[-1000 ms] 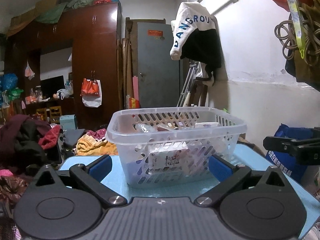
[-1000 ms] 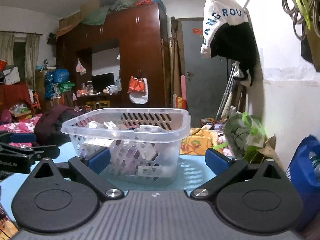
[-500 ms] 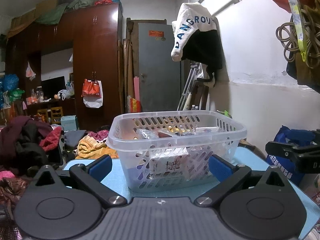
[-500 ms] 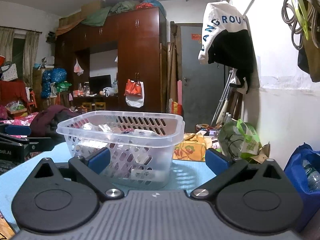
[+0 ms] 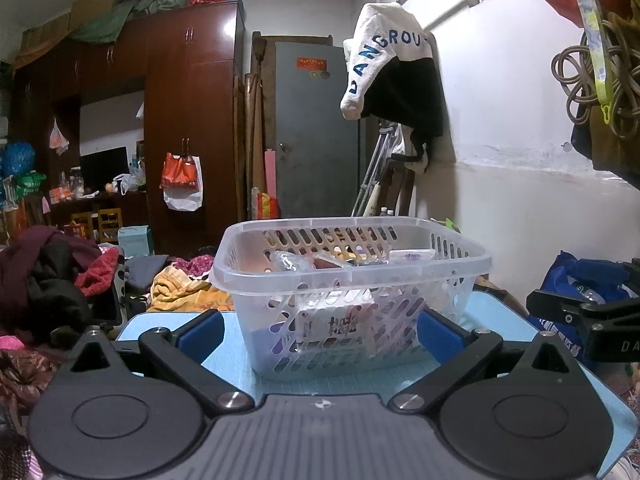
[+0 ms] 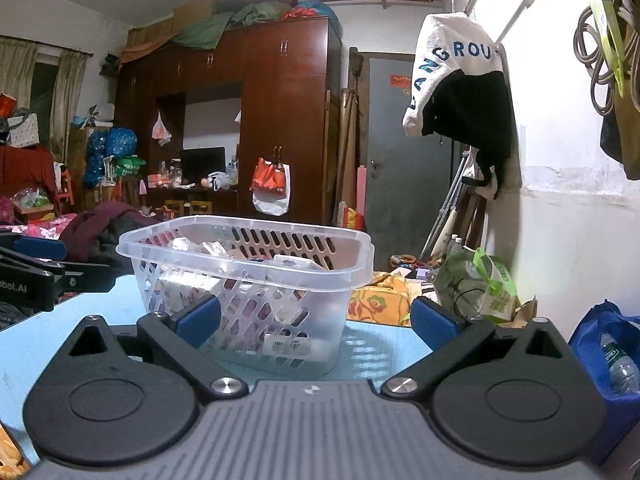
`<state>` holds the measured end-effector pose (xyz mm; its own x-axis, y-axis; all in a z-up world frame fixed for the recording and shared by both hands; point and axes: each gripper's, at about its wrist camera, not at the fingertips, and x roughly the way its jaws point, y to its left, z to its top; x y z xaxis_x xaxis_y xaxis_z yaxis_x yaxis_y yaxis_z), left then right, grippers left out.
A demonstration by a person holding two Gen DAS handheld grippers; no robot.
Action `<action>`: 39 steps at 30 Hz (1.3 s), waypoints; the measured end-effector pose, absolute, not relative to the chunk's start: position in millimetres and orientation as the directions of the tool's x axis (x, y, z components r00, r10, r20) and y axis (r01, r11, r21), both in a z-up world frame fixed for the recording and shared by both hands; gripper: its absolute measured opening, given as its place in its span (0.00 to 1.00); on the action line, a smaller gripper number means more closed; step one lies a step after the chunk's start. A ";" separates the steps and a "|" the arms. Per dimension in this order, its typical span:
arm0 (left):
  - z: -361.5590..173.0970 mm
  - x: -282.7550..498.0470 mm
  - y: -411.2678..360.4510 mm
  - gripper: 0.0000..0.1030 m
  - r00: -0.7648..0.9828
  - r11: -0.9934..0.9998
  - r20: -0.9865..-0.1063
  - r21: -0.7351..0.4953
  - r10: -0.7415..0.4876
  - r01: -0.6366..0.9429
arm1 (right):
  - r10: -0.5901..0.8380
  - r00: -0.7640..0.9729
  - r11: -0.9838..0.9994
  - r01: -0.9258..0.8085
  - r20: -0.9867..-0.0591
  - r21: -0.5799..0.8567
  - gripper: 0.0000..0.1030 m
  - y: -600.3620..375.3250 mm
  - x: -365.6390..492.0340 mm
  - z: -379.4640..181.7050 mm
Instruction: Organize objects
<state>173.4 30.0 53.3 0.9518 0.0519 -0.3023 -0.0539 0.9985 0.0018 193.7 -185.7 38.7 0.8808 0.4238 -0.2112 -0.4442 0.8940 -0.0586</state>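
Observation:
A clear plastic basket [image 5: 352, 276] with slotted walls stands on the light blue table [image 5: 168, 320], holding several small packets and boxes. My left gripper [image 5: 320, 332] is open, its blue-padded fingers [image 5: 200, 330] spread just in front of the basket and holding nothing. In the right wrist view the same basket [image 6: 248, 276] sits ahead and left of centre. My right gripper [image 6: 314, 320] is open too, empty, with its left finger before the basket wall. Each gripper shows at the edge of the other's view: the right gripper [image 5: 588, 320], the left gripper [image 6: 40, 272].
A blue bag [image 6: 608, 364] with a water bottle stands right of the table by the white wall. A green plastic bag [image 6: 476, 284] lies beyond the table's far edge. Piled clothes [image 5: 52, 280] lie to the left. A wardrobe [image 5: 188, 120] and grey door [image 5: 316, 128] stand far behind.
Both grippers have tilted slightly upward and back, so the basket sits a little lower in both views. Both stay open and empty.

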 end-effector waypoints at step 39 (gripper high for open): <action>48.1 175.3 29.7 1.00 0.942 0.999 -0.334 -0.024 0.027 -0.037 | 0.420 0.881 0.897 -0.440 -0.216 -0.048 1.00 -190.1 195.1 30.2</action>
